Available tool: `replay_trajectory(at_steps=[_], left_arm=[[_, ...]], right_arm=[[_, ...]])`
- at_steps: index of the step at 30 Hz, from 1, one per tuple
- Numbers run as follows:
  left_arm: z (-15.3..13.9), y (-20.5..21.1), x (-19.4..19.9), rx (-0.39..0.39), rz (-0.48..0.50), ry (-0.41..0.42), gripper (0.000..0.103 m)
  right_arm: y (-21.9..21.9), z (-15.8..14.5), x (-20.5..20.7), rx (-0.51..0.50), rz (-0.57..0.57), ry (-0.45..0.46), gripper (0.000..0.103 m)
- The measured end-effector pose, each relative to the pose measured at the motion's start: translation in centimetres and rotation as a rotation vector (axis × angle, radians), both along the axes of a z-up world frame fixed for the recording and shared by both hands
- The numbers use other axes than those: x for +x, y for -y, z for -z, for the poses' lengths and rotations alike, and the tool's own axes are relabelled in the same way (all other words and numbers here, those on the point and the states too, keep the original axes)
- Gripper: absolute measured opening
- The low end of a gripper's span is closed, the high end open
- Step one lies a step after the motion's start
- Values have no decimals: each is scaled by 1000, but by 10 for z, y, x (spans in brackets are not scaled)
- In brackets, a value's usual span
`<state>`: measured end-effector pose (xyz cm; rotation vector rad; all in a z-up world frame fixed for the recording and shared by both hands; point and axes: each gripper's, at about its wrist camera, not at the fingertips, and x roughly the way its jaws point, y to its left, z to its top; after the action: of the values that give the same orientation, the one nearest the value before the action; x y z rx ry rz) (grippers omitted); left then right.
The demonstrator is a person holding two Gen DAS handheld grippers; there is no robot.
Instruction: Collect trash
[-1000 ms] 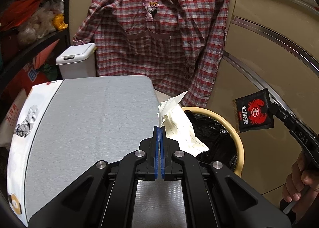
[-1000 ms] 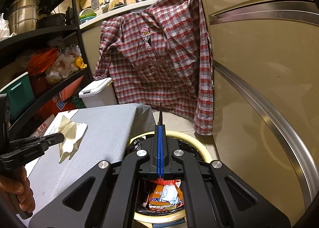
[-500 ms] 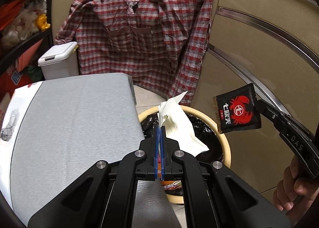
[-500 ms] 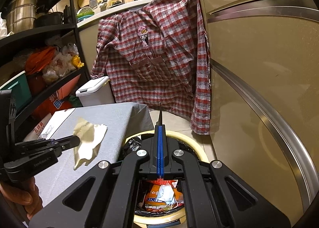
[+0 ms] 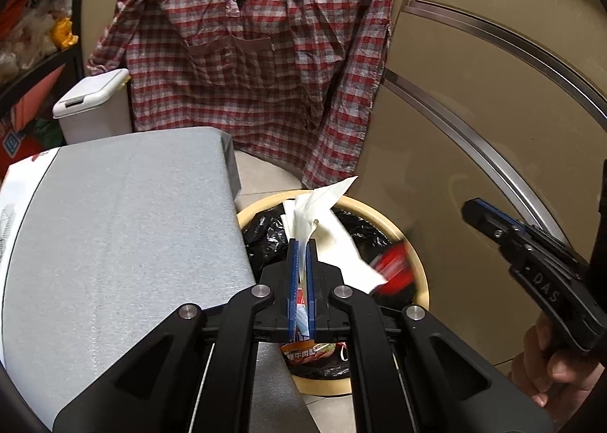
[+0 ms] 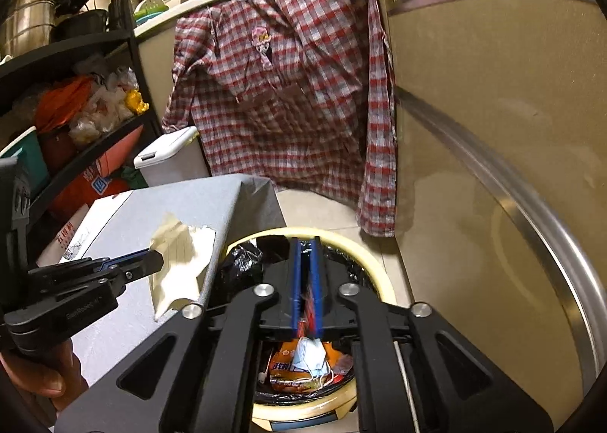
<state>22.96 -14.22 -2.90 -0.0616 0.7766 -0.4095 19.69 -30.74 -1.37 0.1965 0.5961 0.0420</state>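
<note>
White crumpled paper [image 5: 326, 239] stands pinched between the fingers of your left gripper [image 5: 301, 243], which are nearly closed on it. It hangs over the near rim of the round cream trash bin [image 5: 421, 273]. The fingers of your right gripper [image 6: 307, 247] have just been opening and now stand slightly apart with nothing gripped. The red and black packet [image 5: 394, 266] is a blur over the bin's mouth, clear of that gripper.

Inside the bin's black liner bag [image 5: 265, 236] lie a pale blue face mask [image 6: 313, 357] and an orange wrapper [image 5: 307, 351] with Chinese print, of which only the characters for beef are readable.

The grey surface [image 5: 132, 224] sits just beside the bin on your left, its edge close to the rim. Behind it stand a white lidded bin [image 5: 91, 107] and a cluttered black shelf rack [image 6: 76, 54]. A red plaid shirt [image 5: 265, 54] hangs behind the trash bin. On your right, a beige cabinet front [image 5: 493, 110] with steel strips runs close alongside. Your right gripper's body reads "DAS" in the left wrist view.
</note>
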Motion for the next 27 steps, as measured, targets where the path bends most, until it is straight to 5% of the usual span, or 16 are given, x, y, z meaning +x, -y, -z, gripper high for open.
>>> replay_trajectory(at_steps=[8, 13, 24, 27], left_arm=[[-1, 0, -1, -14, 14, 4, 10], [-5, -1, -2, -26, 11, 12, 42], [-12, -14, -10, -15, -15, 44, 42], [-19, -26, -17, -15, -38, 64, 42]], right_arm=[[-1, -1, -1, 3, -3, 9, 20], [0, -1, -1, 8, 0, 8, 21], [0, -2, -6, -7, 14, 9, 21], [-4, -7, -13, -25, 25, 20, 38]])
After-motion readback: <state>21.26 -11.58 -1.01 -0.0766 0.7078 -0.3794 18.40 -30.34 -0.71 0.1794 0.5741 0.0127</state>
